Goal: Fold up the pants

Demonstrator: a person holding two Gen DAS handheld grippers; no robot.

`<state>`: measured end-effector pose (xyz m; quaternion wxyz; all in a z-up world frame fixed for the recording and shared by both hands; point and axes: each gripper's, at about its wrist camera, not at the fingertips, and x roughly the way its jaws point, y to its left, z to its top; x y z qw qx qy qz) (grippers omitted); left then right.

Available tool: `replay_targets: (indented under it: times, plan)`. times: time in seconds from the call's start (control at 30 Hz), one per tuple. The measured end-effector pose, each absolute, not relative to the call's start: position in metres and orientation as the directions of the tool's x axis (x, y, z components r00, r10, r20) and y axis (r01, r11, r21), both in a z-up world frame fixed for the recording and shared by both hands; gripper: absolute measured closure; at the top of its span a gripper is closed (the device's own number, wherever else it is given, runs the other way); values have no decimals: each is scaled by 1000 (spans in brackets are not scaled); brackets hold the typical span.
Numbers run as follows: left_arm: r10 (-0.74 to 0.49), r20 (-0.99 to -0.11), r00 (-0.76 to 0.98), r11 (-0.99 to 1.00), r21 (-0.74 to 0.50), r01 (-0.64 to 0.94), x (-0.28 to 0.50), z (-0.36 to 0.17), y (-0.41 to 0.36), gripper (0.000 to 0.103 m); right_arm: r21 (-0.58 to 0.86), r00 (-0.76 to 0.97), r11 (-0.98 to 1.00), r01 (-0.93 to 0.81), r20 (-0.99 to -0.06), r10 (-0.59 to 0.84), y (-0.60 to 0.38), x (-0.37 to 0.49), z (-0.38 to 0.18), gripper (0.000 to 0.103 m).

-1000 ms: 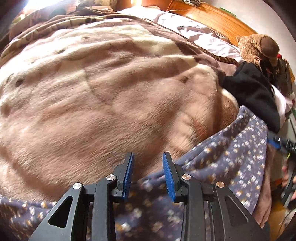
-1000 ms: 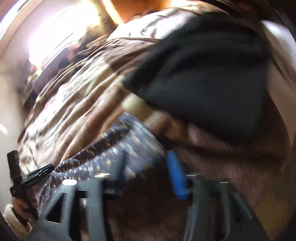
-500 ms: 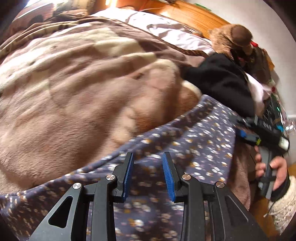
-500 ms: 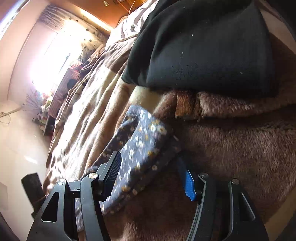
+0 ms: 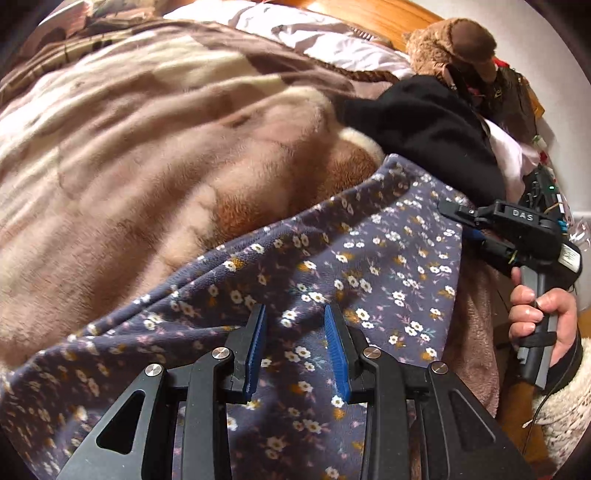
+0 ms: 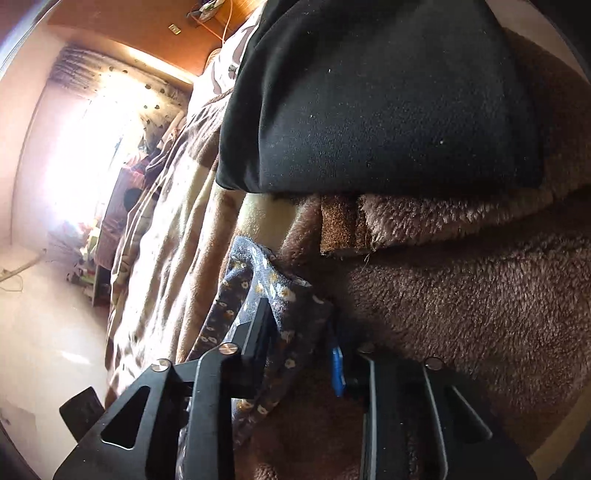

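On the bed: a thick brown and cream plush blanket (image 5: 155, 155) covers it, and the pants (image 5: 332, 266) lie spread on top of this blanket.
Pants: dark blue-grey fabric with small white and orange flowers; in the left wrist view they run from the lower left up to the right, with one corner near a black garment (image 5: 424, 125).
Left gripper (image 5: 295, 325): it hangs over the middle of the pants, pointing down at the fabric; its blue-padded fingers (image 5: 255, 347) stand apart with a clear gap, and nothing is clamped between them.
Right gripper (image 6: 301, 332): its fingers have just been closing, and the corner of the pants is between them; the cloth is bunched and pinched between the two pads, so the fingers are clamped on the pants.
Right gripper, seen from the left wrist view: it is at the right edge of the pants (image 5: 476, 225), and a hand (image 5: 543, 317) with a light knitted sleeve holds its handle.
Black garment: folded, it lies on the blanket just beyond the gripped corner.
Stuffed bear (image 5: 447, 48): brown, it sits behind the black garment, near the wooden headboard (image 5: 369, 14).
White bedding (image 5: 314, 33): it lies at the far end of the bed, beside the bear.
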<state>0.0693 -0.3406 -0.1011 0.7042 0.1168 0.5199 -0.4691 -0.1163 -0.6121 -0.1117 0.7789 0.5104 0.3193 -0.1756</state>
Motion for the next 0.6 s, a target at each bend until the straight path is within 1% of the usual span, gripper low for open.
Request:
replay_targets:
  times: [0.03, 0.07, 0.13, 0.23, 0.3, 0.33, 0.4, 0.47, 0.5, 0.53, 0.57, 0.6]
  plan:
    - [-533, -846, 3, 544, -340, 767, 71, -105, -342, 72, 685, 740, 429, 589, -670, 56, -611, -116, -110, 87]
    - [-529, -849, -2, 557, -349, 754, 73, -107, -342, 72, 686, 744, 440, 580, -666, 56, -610, -116, -108, 91]
    - [-523, -852, -26, 578, -376, 724, 78, -107, -342, 72, 663, 747, 490, 566, -664, 37, -604, -113, -99, 92]
    - [-507, -861, -46, 560, -370, 741, 79, -100, -346, 72, 631, 765, 581, 514, -644, 24, -591, -106, -81, 92]
    - [-545, -834, -85, 527, -420, 739, 80, -87, -345, 72, 612, 770, 625, 484, -637, 27, -583, -101, -69, 92]
    - [-585, -804, -107, 508, -466, 725, 81, -77, -343, 72, 605, 775, 646, 466, -632, 33, -577, -100, -62, 92]
    - [-622, -776, -107, 505, -501, 703, 85, -60, -342, 72, 605, 791, 684, 408, -609, 67, -563, -95, -50, 92]
    - [-665, -736, -129, 485, -557, 675, 88, -46, -343, 71, 580, 791, 725, 371, -607, 81, -548, -89, -41, 92]
    - [-685, -715, -142, 470, -582, 664, 90, -40, -344, 69, 568, 788, 743, 355, -610, 89, -541, -86, -38, 92]
    - [-708, -689, -155, 453, -611, 649, 93, -32, -345, 63, 555, 784, 762, 334, -613, 103, -532, -82, -35, 92]
    - [-714, -682, -158, 449, -620, 643, 95, -28, -347, 56, 549, 781, 775, 314, -614, 118, -524, -80, -34, 92]
    - [-717, -678, -161, 447, -625, 640, 96, -23, -349, 55, 539, 775, 789, 294, -618, 133, -516, -76, -33, 92]
